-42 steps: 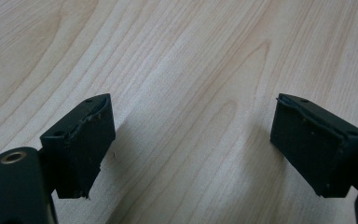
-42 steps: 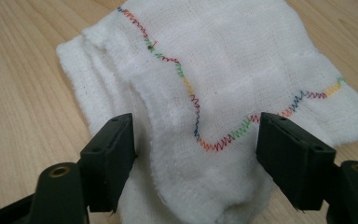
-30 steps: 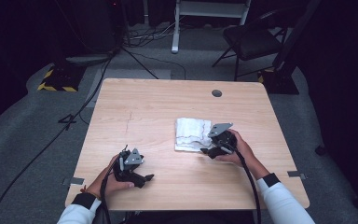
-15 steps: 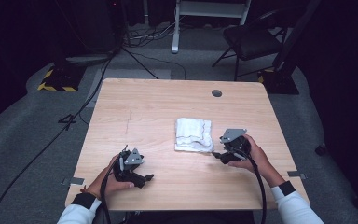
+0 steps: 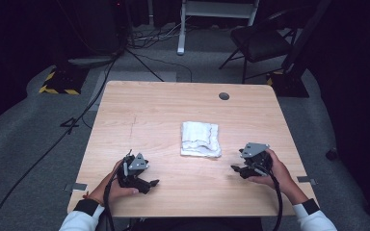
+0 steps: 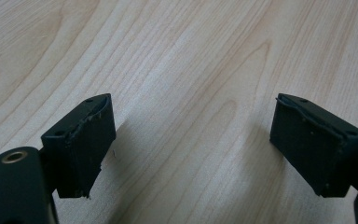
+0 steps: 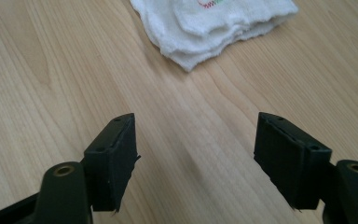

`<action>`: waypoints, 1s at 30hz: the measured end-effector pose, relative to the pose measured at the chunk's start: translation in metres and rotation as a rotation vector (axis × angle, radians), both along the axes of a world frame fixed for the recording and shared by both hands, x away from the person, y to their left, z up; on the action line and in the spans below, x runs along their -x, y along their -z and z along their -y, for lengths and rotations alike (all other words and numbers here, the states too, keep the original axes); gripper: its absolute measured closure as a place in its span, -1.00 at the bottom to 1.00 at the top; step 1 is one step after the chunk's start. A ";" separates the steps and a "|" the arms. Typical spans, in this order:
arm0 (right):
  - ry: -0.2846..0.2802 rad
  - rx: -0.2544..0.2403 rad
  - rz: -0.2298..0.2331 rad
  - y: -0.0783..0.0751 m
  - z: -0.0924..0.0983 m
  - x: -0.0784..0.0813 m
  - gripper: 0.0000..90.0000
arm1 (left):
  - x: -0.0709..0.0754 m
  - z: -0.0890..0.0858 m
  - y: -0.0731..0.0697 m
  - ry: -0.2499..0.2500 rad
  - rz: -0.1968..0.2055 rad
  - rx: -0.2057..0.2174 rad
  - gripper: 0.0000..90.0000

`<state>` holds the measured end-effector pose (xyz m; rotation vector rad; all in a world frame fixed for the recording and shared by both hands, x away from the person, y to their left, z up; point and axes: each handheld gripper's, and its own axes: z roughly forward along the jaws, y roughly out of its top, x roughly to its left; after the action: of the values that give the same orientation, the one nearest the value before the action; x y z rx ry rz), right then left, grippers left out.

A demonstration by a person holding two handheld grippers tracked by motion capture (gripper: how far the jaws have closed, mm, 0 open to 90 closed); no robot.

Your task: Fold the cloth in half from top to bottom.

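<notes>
We see the folded white cloth (image 5: 201, 139) lying flat near the middle of the wooden table (image 5: 173, 106), a little toward the right half. Our right gripper (image 5: 238, 169) rests on the table near the cloth's near right corner, apart from it and closer to the front edge. In the right gripper view the cloth (image 7: 214, 25) lies ahead of the jaws and beyond them, with bare wood in between; the jaws stand wide apart and nothing is between them. Our left gripper (image 5: 150, 183) sits well apart from the cloth, at the near left part of the table. Its jaws are also spread wide, and in the left gripper view we see just the wood grain between them.

The table is of light wood, with a small round dark cap (image 5: 224, 96) near its far edge. Around it is grey carpet in a dark room, with cables (image 5: 139, 38) on the floor, a black chair (image 5: 260, 43) behind and a yellow-black striped block (image 5: 58, 84) at the far left.

The cloth is almost square, so its long axis is hard to tell; its layered edges face toward the person's side.
</notes>
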<state>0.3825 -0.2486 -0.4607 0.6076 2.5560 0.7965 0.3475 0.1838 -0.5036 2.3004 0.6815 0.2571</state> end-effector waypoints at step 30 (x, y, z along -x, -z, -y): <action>0.233 -0.240 -0.101 0.039 0.106 0.037 -0.50 | 0.000 0.001 0.000 -0.007 -0.004 0.000 -0.69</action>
<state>0.3455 -0.3551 -0.4995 1.0239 2.4339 1.0184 0.3471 0.1832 -0.5036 2.2992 0.6914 0.2556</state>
